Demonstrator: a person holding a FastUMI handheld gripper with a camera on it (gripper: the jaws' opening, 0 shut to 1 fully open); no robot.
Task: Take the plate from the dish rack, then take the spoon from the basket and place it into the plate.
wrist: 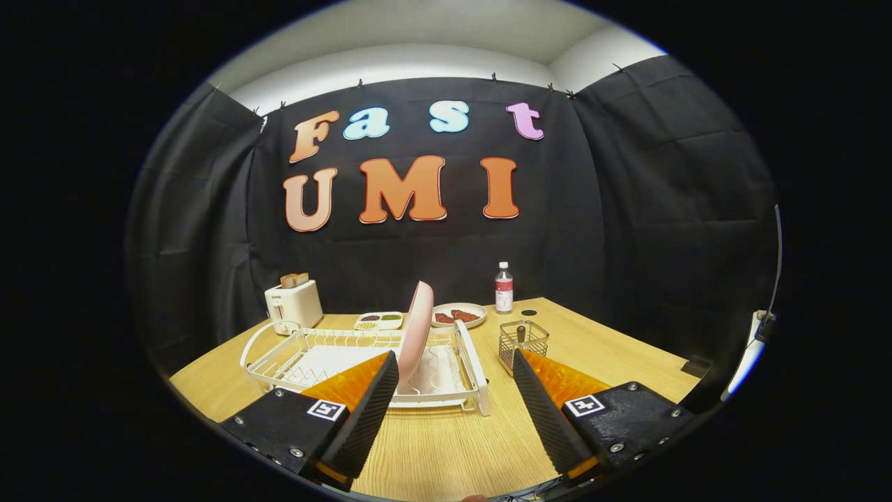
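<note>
Spread wide and empty, our claw (456,362) waits short of the dish rack (362,362) mid-table, where the pink plate (416,332) stands on edge. We judge an off-centre grip could tip it, while the spoon (520,335) waits in the wire basket (523,343) beside the rack.

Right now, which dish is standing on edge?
The pink plate in the dish rack, just beyond the open gripper. The food plate and divided tray lie flat.
</note>
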